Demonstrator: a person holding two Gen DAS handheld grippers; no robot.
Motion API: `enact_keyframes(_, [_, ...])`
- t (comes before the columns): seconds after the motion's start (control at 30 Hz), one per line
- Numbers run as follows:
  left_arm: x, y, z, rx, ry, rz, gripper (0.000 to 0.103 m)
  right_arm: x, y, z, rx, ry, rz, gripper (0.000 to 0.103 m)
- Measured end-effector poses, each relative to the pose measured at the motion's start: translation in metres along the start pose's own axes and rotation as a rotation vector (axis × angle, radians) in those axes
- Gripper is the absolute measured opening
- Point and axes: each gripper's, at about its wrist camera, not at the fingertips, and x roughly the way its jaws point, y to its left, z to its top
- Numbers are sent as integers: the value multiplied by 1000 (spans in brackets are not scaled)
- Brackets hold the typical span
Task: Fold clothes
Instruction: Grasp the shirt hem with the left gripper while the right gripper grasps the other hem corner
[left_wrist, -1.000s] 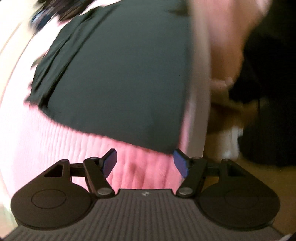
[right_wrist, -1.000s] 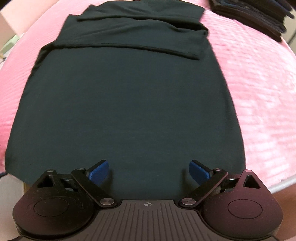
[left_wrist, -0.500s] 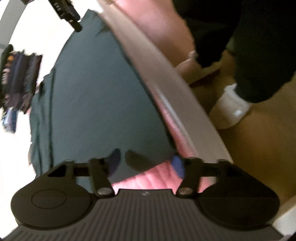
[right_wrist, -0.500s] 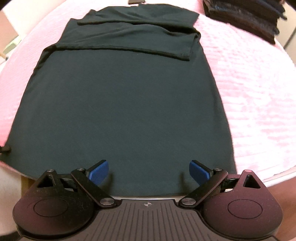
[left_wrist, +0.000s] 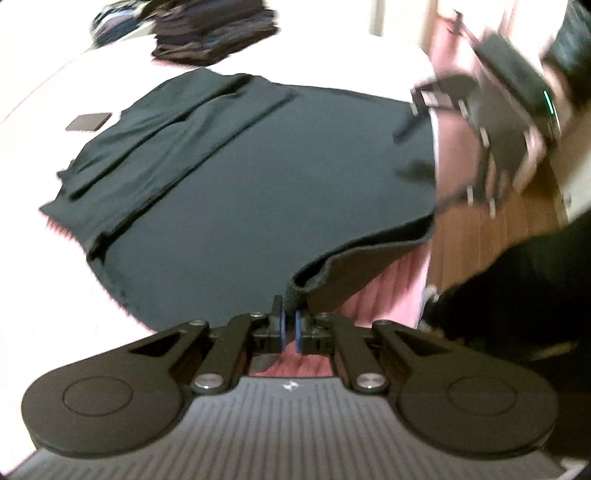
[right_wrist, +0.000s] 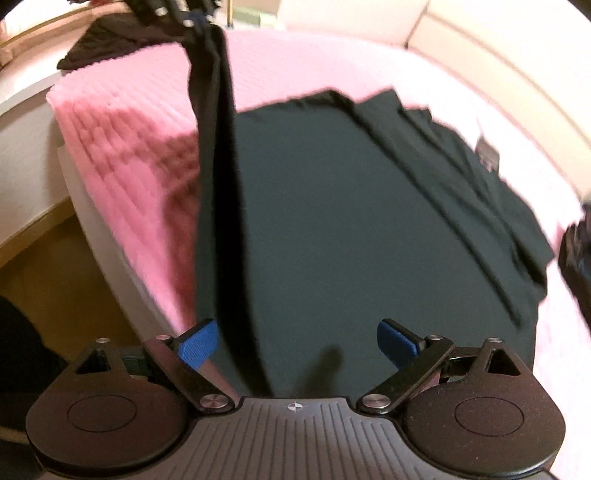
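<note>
Left gripper (left_wrist: 289, 328) clamped on shirt (left_wrist: 258, 177) hem, lower centre. Right gripper (right_wrist: 297, 341) apart; needs matching corner, even lift.

The garment (left_wrist: 258, 177) is a plain dark green-black, without print, and reads the same in the right wrist view (right_wrist: 351, 229). The blanket (right_wrist: 122, 155) under it is pink with a ribbed, ridged pattern; in the left wrist view it washes out nearly to white, showing pink only near the hem (left_wrist: 369, 295). The left gripper (left_wrist: 290, 326) and right gripper (right_wrist: 297, 341) are black with blue finger pads (right_wrist: 197, 341). The stack of folded clothes (left_wrist: 210, 40) is dark. The floor (left_wrist: 491, 229) is brown wood.
</note>
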Motion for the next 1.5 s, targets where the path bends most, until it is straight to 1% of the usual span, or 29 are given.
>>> enact_keyframes(0.07, [-5, 8, 3, -50, -1, -10, 3, 5, 3, 0, -18, -31, -14, 96])
enact_keyframes(0.13, [-10, 13, 4, -86, 2, -17, 3, 8, -1, -5, -4, -19, -23, 96])
enact_keyframes(0.23, [-16, 19, 5, -130, 9, -18, 3, -2, -6, -17, 31, -24, -55, 96])
enact_keyframes(0.27, [-18, 21, 5, -142, 10, -16, 3, -10, -8, -19, 49, -37, -54, 96])
enact_keyframes(0.37, [-21, 22, 7, -155, 13, -13, 3, -32, 8, -17, -23, -91, -25, 96])
enact_keyframes(0.47, [-22, 23, 11, -159, 8, -19, 3, -22, 24, -6, -39, -106, -3, 96])
enact_keyframes(0.57, [-22, 23, 11, -161, 12, -20, 3, -16, 9, -23, -70, -54, -65, 96])
enact_keyframes(0.6, [-22, 23, 11, -162, 13, -20, 3, -14, 4, -29, -81, -37, -86, 92])
enact_keyframes(0.63, [-23, 23, 11, -163, 14, -20, 3, -13, -1, -35, -91, -20, -107, 68])
enact_keyframes(0.67, [-23, 22, 10, -162, 15, -21, 3, -11, -6, -41, -102, -2, -128, 53])
enact_keyframes(0.73, [-23, 21, 9, -159, 17, -21, 3, -7, -16, -53, -123, 32, -170, 52])
enact_keyframes(0.87, [-23, 20, 5, -166, 20, -21, 3, 0, -36, -76, -165, 102, -253, 43])
enact_keyframes(0.9, [-23, 20, 4, -170, 20, -18, 3, 2, -41, -82, -176, 119, -274, 43])
enact_keyframes(1.0, [-22, 20, 0, -176, 30, -8, 3, 1, -56, -96, -235, 162, -281, 40])
enact_keyframes(1.03, [-22, 19, -2, -177, 33, -5, 3, 1, -61, -101, -255, 176, -283, 34])
enact_keyframes(1.07, [-21, 18, -3, -177, 37, -2, 3, 1, -67, -106, -275, 190, -285, 24])
enact_keyframes(1.13, [-20, 15, -5, -173, 46, 4, 3, 2, -72, -109, -296, 214, -278, 19])
enact_keyframes(1.2, [-19, 11, -7, -169, 56, 10, 3, 0, -79, -111, -292, 235, -263, 10])
enact_keyframes(1.23, [-18, 10, -8, -168, 61, 15, 3, -1, -82, -112, -290, 245, -255, 2])
enact_keyframes(1.4, [-21, 2, -12, -165, 71, 34, 2, -16, -96, -108, -293, 265, -181, 2])
enact_keyframes(1.5, [-24, -5, -15, -157, 73, 52, 2, -34, -96, -102, -318, 264, -138, 2])
